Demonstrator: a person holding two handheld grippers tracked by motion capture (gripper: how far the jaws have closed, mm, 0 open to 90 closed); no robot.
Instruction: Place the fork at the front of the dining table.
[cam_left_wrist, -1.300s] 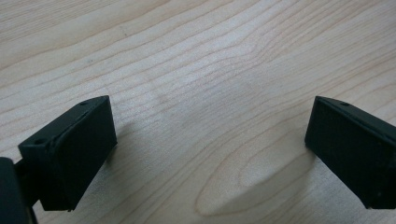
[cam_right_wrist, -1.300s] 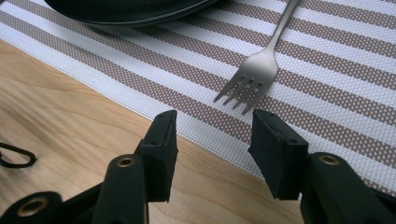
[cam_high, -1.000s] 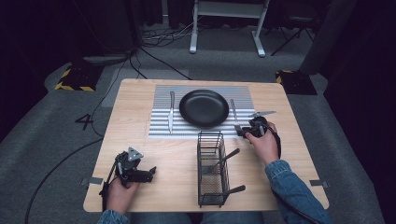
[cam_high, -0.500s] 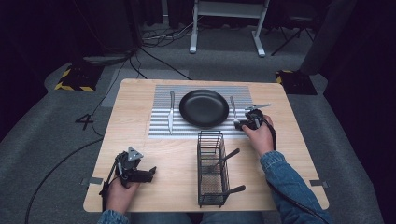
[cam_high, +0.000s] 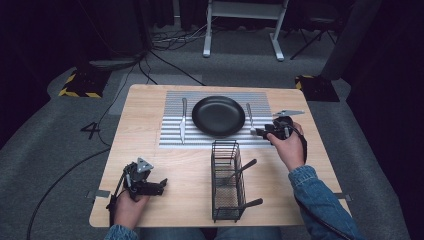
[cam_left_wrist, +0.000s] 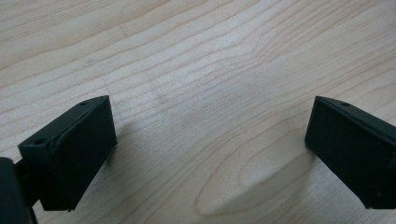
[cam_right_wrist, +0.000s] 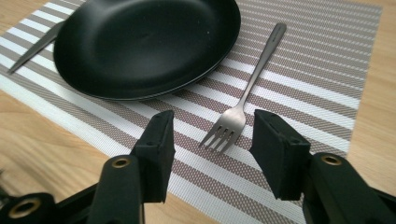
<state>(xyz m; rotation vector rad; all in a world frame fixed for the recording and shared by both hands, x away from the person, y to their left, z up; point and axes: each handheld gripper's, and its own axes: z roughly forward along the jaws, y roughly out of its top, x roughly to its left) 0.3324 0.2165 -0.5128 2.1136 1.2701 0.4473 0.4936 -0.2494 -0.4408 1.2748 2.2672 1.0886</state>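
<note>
Right gripper (cam_right_wrist: 212, 140) has moved from beside the black wire-mesh caddy (cam_high: 227, 180) up to the striped woven placemat (cam_high: 172, 137); its jaws are apart, bracketing the tines of the silver metal fork (cam_right_wrist: 243, 100) lying right of the round black plate (cam_right_wrist: 140, 44), so probably a fork pickup. Mat edge close, table beyond free. Left gripper (cam_high: 145, 181) idle, jaws wide on bare wood.

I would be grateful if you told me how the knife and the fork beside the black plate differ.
The slim silver knife lies left of the round black plate; the silver fork lies right. The fork's tines sit between the right tool's open jaws; the knife lies apart. Both rest on the striped placemat.
</note>
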